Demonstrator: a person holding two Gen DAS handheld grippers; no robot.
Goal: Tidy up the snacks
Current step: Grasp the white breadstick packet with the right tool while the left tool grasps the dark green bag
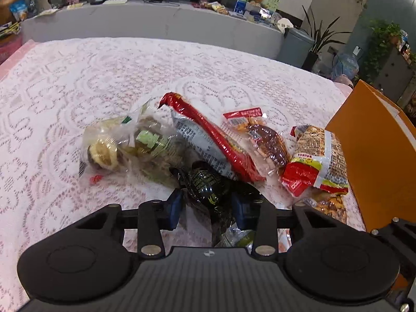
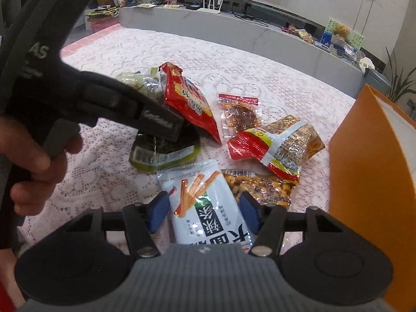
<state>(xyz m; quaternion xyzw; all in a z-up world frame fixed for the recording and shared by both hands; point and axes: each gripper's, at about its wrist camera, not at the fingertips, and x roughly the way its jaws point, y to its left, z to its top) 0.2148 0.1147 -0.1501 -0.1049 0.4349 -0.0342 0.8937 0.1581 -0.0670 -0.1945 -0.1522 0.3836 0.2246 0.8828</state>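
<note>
A pile of snack packets lies on the lace tablecloth (image 1: 65, 91). My left gripper (image 1: 208, 205) has its jaws open around a dark green-black packet (image 1: 205, 184), which also shows in the right wrist view (image 2: 161, 153) under the left gripper's body (image 2: 117, 104). My right gripper (image 2: 202, 208) is open, its blue pads either side of a white stick-snack packet (image 2: 205, 208) lying on the table. A red packet (image 2: 187, 98), a brown meat packet (image 2: 239, 114), a red-yellow packet (image 2: 273, 145) and a peanut packet (image 2: 260, 187) lie around.
An orange box (image 2: 369, 169) stands at the right edge of the table, also in the left wrist view (image 1: 377, 161). A clear bag of green snacks (image 1: 124, 145) lies left of the pile. A grey counter (image 1: 156, 18) with clutter runs behind the table.
</note>
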